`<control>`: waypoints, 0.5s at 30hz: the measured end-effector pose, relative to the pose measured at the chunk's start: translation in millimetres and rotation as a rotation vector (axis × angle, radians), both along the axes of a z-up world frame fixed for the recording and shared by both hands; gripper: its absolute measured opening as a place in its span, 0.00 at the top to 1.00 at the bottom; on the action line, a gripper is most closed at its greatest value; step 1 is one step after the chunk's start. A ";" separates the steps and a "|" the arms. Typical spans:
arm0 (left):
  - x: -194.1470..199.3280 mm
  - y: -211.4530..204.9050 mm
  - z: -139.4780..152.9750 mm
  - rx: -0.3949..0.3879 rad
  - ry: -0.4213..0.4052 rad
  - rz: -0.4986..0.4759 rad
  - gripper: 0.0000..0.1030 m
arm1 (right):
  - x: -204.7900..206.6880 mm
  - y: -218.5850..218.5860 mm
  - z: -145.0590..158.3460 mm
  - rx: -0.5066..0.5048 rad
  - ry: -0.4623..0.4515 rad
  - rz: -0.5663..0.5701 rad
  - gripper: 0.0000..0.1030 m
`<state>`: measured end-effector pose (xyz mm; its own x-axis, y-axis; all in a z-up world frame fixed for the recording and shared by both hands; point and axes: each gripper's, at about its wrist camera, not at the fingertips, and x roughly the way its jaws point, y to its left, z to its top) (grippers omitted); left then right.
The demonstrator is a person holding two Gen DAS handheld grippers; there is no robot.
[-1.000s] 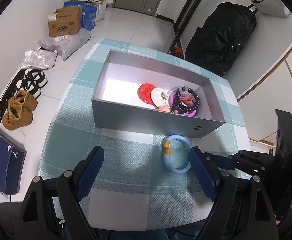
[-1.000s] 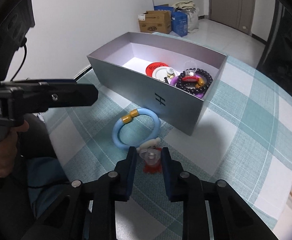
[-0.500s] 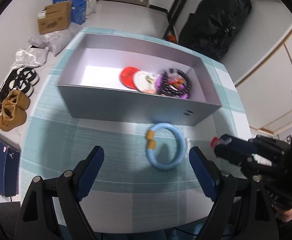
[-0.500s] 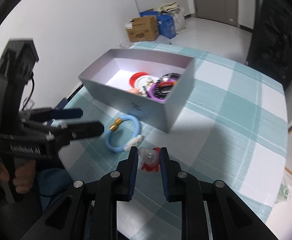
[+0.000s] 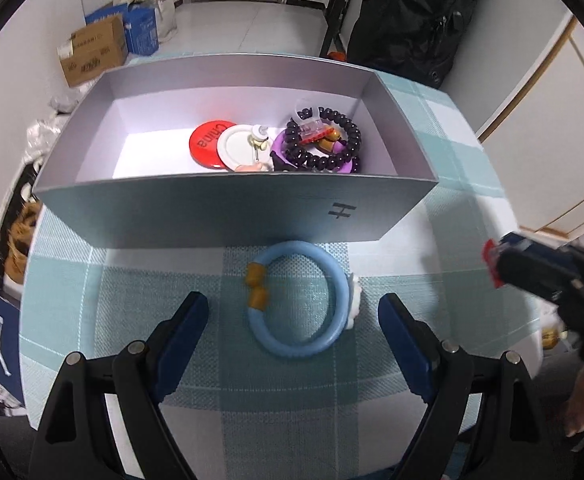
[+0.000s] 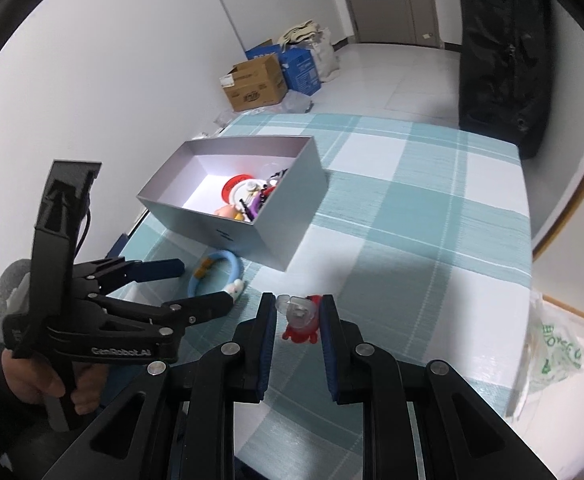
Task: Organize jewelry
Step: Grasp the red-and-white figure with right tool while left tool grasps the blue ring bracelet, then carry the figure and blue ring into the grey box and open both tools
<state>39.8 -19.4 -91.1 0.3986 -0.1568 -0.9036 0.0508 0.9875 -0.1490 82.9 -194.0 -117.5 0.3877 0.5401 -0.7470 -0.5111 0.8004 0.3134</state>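
Teal-and-white checked tablecloth [image 5: 140, 288] carries a grey cardboard box [image 5: 228, 216] of jewelry; just before it, a pale blue ring bracelet [image 5: 304, 304] lies between the left gripper [image 5: 292, 320]'s spread fingers. Rightward, the right gripper [image 6: 297, 316] clamps a small red, clear-topped trinket [image 6: 299, 317], possibly a figurine.

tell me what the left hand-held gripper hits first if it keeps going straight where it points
Most likely the blue ring bracelet on the checked tablecloth: it lies centred between the open fingers of the left hand-held gripper. Depth is unclear; the fingers may straddle it and meet cloth.
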 end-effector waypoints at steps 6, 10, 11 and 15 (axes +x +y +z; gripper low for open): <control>-1.1 -9.3 -2.3 0.069 -0.023 -0.033 0.24 | -0.8 -7.9 1.0 0.009 0.006 -0.022 0.80; -3.4 -11.7 -1.9 0.124 -0.034 -0.046 0.36 | -2.1 -6.0 1.5 -0.009 -0.009 -0.028 0.80; -4.4 -11.7 -1.3 0.126 -0.040 -0.052 0.41 | -2.9 -5.2 2.5 -0.018 -0.017 -0.031 0.80; -3.6 -14.3 -0.6 0.119 -0.036 -0.066 0.47 | -4.8 -2.9 4.7 -0.042 -0.048 -0.032 0.80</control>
